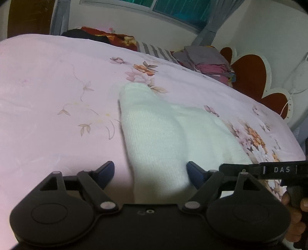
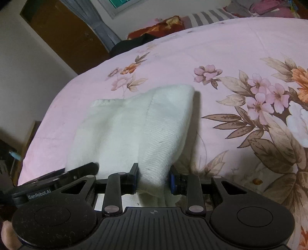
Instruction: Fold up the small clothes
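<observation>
A white knitted garment [image 1: 154, 130] lies folded into two long lobes on a pink floral bedspread [image 1: 48, 96], seen from two hand-held grippers working over a bed. In the left wrist view, the left gripper [image 1: 150, 172] stands with its two blue-tipped fingers [image 1: 106, 170] spread wide, one on either side of the nearer lobe, neither pad pressing the cloth. In the right wrist view, the right gripper [image 2: 154, 179] has its two fingers drawn in against a bunched end of the same garment, pinching the knit between the blue pads [image 2: 172, 181].

From the left view the garment runs from about 6 o'clock up toward the centre of the frame. At 1 o'clock, on the far edge of the bed, sits one stack of folded clothes [image 1: 207, 61] in grey and magenta; at 11 o'clock lies one red patterned cloth [image 1: 115, 37] beside a dark item. One scalloped red headboard [image 1: 250, 75] rises at 2 o'clock, and one window [image 1: 173, 9] shows at 12 o'clock. No container is visible in either view.
</observation>
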Demonstrator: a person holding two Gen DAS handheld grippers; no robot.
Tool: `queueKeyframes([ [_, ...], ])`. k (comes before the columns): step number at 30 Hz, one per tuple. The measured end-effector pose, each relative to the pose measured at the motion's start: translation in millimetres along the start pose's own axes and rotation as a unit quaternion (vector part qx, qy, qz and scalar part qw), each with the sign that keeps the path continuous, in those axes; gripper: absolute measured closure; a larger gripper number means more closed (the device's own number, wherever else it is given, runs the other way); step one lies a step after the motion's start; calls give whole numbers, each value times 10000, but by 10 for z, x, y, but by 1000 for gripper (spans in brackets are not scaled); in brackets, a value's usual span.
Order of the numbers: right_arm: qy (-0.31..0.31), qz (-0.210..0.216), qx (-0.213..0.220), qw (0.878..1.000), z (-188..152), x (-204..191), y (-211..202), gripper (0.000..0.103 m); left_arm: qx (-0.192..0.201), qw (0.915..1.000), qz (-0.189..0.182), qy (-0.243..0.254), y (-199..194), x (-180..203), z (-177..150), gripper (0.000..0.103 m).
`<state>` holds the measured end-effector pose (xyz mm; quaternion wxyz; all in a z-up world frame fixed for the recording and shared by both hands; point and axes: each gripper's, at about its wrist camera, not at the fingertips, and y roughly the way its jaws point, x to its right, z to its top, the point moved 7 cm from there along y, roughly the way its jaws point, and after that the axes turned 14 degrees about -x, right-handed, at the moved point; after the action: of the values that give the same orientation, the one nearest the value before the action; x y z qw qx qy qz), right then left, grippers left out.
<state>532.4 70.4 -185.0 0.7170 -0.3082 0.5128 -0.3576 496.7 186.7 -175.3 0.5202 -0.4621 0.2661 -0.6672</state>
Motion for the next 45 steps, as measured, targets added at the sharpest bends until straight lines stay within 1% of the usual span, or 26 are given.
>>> queueKeyframes([
  [2,10,89,-7,10000,5,-4,-27,70,41,10000,-60,-28,-110,-43,32,26],
  [4,50,121,23,9999,5,14,-125,62,404,9991,111,31,-312,-83,108,26],
  [5,50,139,123,9998,22,24,-217,62,566,9983,116,99,-385,-76,161,24],
  [7,61,118,464,9988,98,35,-406,62,738,9968,-26,309,-451,-8,299,32],
  [9,-102,36,721,9973,241,-34,-478,62,600,9964,-92,592,-362,109,438,68],
  [10,-220,1,760,9969,301,-96,-459,65,529,9961,-87,701,-287,157,487,70],
  [11,-379,-36,721,9967,365,-184,-406,79,465,9960,-61,766,-214,190,508,70],
  [12,-558,-45,646,9963,406,-261,-337,85,348,9963,-36,790,-117,203,513,71],
  [14,-828,-86,493,9953,476,-362,-155,86,105,9966,-58,814,96,192,492,72],
  [16,-937,-566,376,9933,514,-299,39,89,143,9964,-82,829,179,173,463,71],
  [17,-953,-755,303,9921,519,-235,124,96,143,9966,-95,808,179,164,464,71],
  [19,-816,-685,361,9937,505,-108,153,101,127,9965,-88,824,163,171,459,70],
  [21,-666,-559,347,9956,507,-49,176,101,134,9963,-86,849,131,155,444,71],
  [24,-649,-591,384,9954,489,-69,107,101,302,9955,-79,900,-59,214,426,73],
  [27,-840,-471,489,9941,396,-236,-86,101,392,9949,-192,910,-233,281,249,73],
  [29,-1083,-461,463,9920,256,-357,-154,101,325,9950,-175,926,-221,316,139,73],
  [31,-1378,-587,320,9882,116,-417,-95,101,246,9951,-31,958,-142,330,73,74],
  [33,-1595,-958,276,9822,44,-346,53,103,202,9954,35,937,-88,341,67,74],
  [35,-1460,-916,422,9841,65,-265,66,103,177,9954,138,936,-133,386,69,74],
  [37,-1277,-911,432,9867,58,-255,12,103,255,9949,126,972,-255,461,26,74],
  [39,-1417,-995,549,9834,-42,-335,-149,103,306,9942,129,1021,-368,523,-89,78],
  [40,-1526,-851,572,9829,-123,-394,-238,103,295,9942,165,1018,-393,544,-159,78],
  [42,-1740,-545,442,9822,-289,-477,-291,103,228,9948,230,969,-373,582,-249,78],
  [43,-1874,-496,347,9804,-359,-505,-271,103,155,9953,280,918,-345,600,-298,78],
  [44,-1959,-601,229,9785,-424,-495,-214,103,87,9954,347,892,-315,620,-354,78],
  [45,-1948,-888,95,9768,-463,-436,-134,103,38,9952,412,882,-293,639,-417,78],
])
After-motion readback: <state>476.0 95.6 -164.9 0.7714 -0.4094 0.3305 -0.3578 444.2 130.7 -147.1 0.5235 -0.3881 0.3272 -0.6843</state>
